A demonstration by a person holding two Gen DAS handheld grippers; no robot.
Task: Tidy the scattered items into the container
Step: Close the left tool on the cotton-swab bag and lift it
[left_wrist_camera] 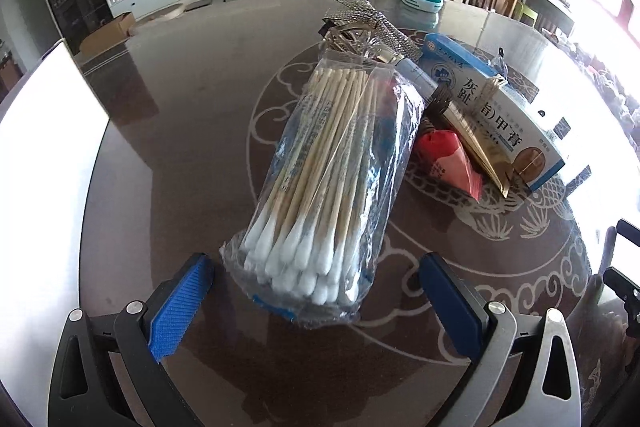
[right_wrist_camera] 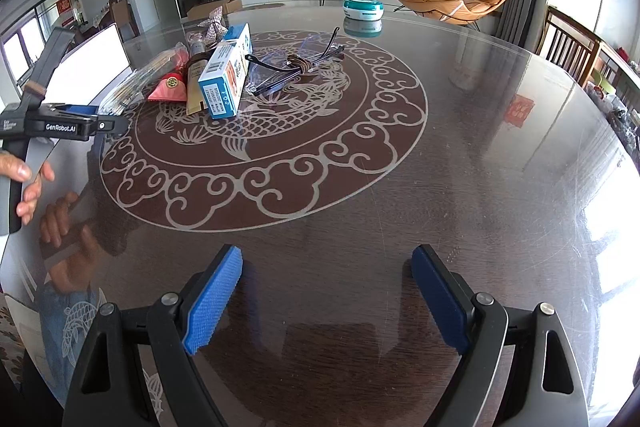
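Nearest the table's (right_wrist_camera: 460, 155) near edge, the right gripper (right_wrist_camera: 327, 297) hangs over bare glass, jaws spread wide, nothing between the blue pads (right_wrist_camera: 214, 301). Toward the left edge, a hand (right_wrist_camera: 28, 183) carries the left gripper (left_wrist_camera: 316, 301), jaws likewise wide apart. The bag of cotton swabs (left_wrist_camera: 332, 175) lies just ahead of its fingertips, its swab-tip end reaching in between them; neither pad touches it. Beyond the bag, on the fish motif at the table's centre, sits the cluster of scattered items: a red packet (left_wrist_camera: 446, 157), a gold sachet (left_wrist_camera: 478, 143) and a blue-and-white medicine box (left_wrist_camera: 496, 107), touching one another. A rhinestone bow (left_wrist_camera: 368, 21) lies behind the bag. Clear glasses (right_wrist_camera: 296, 67) rest just right of the box. At the far edge stands a round teal-and-white container (right_wrist_camera: 363, 10), lid closed, well apart from the cluster.
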